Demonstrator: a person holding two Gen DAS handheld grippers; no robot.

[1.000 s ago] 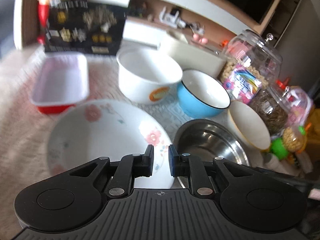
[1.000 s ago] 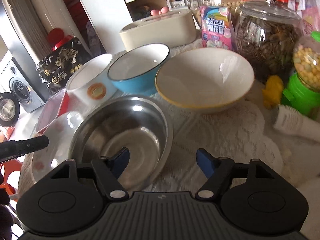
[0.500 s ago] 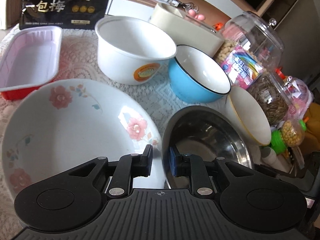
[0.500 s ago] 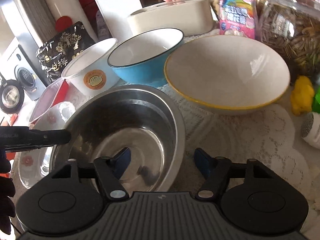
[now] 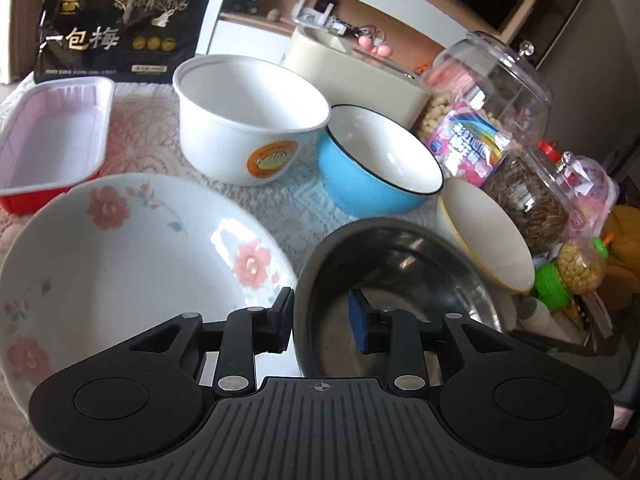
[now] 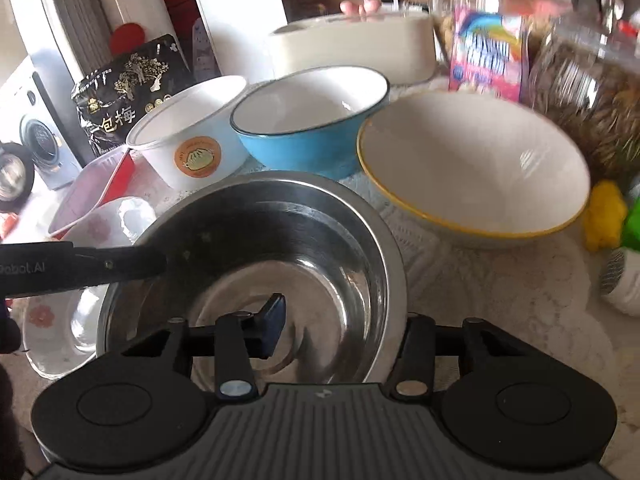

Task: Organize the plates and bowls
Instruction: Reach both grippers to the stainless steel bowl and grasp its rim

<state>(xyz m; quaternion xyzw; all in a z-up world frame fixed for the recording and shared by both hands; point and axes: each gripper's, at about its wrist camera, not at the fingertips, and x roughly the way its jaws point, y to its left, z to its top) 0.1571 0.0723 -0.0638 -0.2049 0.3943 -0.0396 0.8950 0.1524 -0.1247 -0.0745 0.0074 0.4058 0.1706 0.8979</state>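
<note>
We take the steel bowl (image 5: 404,280) as our landmark: it sits on the lace tablecloth (image 6: 500,292) nearest both grippers. Our left gripper (image 5: 320,316) straddles the bowl's left rim, one finger outside over the floral plate (image 5: 132,256) and the blue-padded finger inside the bowl; its jaws are opening, standing partly apart, and the pads do not press on the rim. Our right gripper (image 6: 344,320) straddles the bowl's right rim, its left finger with the blue pad inside the bowl and its right finger hidden behind the rim on the outside; its jaws are closing on the wall, but we cannot tell whether the pads touch the metal. The floral plate lies just left of the steel bowl, its edge close against it. Behind the bowl stand the blue bowl (image 5: 380,168) and, further left, the white paper bowl (image 5: 248,120) with an orange sticker. The yellow-rimmed bowl (image 6: 472,168) sits behind and to the right of the steel bowl. A red tray (image 5: 52,140) rests beyond the plate, well left of the steel bowl.
</note>
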